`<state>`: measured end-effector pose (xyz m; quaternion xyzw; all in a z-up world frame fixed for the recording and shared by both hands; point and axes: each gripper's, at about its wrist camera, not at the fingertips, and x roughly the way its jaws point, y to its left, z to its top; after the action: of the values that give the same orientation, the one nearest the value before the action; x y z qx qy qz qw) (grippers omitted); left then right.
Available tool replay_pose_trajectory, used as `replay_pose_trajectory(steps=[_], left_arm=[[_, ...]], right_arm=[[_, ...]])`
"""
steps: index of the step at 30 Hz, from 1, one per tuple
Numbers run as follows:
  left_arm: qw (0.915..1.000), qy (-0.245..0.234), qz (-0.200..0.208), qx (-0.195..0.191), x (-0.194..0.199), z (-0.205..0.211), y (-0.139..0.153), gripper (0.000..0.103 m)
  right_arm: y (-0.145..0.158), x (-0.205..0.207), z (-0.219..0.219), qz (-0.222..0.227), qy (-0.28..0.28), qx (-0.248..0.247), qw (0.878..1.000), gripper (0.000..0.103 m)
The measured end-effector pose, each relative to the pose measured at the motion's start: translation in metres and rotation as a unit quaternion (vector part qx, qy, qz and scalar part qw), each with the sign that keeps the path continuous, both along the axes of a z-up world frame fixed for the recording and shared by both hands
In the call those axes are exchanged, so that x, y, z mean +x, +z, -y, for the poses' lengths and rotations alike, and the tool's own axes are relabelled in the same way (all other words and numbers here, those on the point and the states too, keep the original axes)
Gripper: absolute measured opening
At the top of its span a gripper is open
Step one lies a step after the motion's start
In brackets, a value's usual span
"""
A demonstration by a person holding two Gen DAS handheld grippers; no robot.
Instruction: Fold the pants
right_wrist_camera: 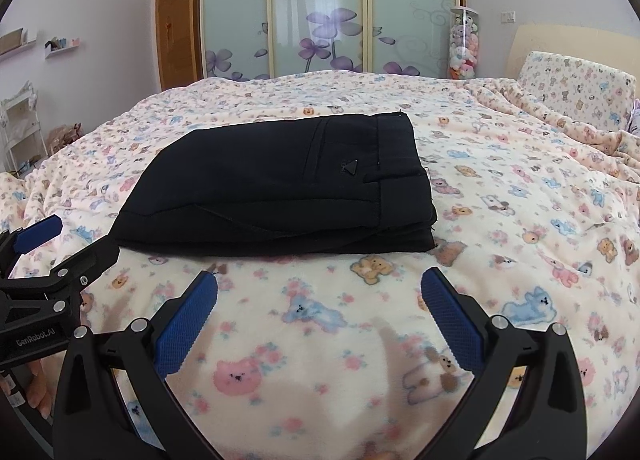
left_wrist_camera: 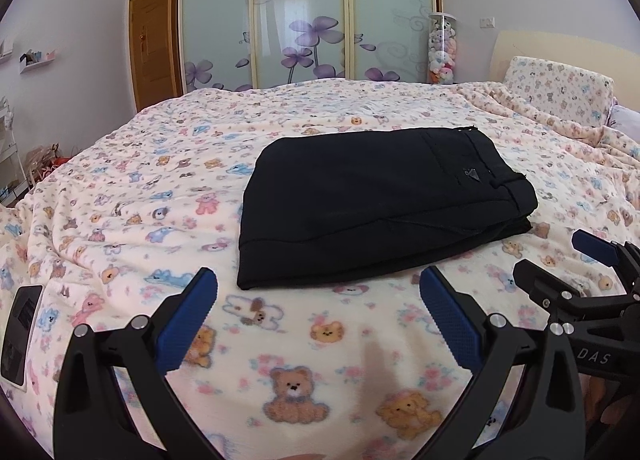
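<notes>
- The black fabric pants, folded into a flat, layered rectangle, lie on the cream fleece blanket printed with teddy bears that covers the bed; the waistband end with a small triangular badge faces the headboard side.
- The left gripper, black-framed with blue textured pads, hovers over the blanket just short of the pants' near edge; its fingers are spread wide apart and hold nothing.
- The right gripper, of the same build, also sits just short of the pants' near edge, fingers wide apart and empty.
- In the right wrist view the left gripper shows beside the pants' near left corner; whether it touches the cloth cannot be told.
- In the left wrist view the right gripper appears off the pants' near right corner, apart from them.
- Beyond the pants stands a frosted-glass sliding wardrobe with purple flower prints.
- Beside the wardrobe, toward the headboard, stands a clear cylinder full of plush toys.
- A pillow in matching bear print lies well apart from the pants.
</notes>
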<state>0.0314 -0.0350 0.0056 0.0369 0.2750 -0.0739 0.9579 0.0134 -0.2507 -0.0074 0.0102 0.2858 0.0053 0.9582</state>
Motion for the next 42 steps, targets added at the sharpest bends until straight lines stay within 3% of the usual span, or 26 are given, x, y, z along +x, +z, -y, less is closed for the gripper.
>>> replay_pose_trajectory(steps=[42], left_arm=[[0.9999,0.009,-0.008,0.002,0.0004,-0.0007,-0.0047,0.101]], right_arm=[[-0.0048,0.0042,0.0060,-0.003,0.004,0.000,1.000,0.102]])
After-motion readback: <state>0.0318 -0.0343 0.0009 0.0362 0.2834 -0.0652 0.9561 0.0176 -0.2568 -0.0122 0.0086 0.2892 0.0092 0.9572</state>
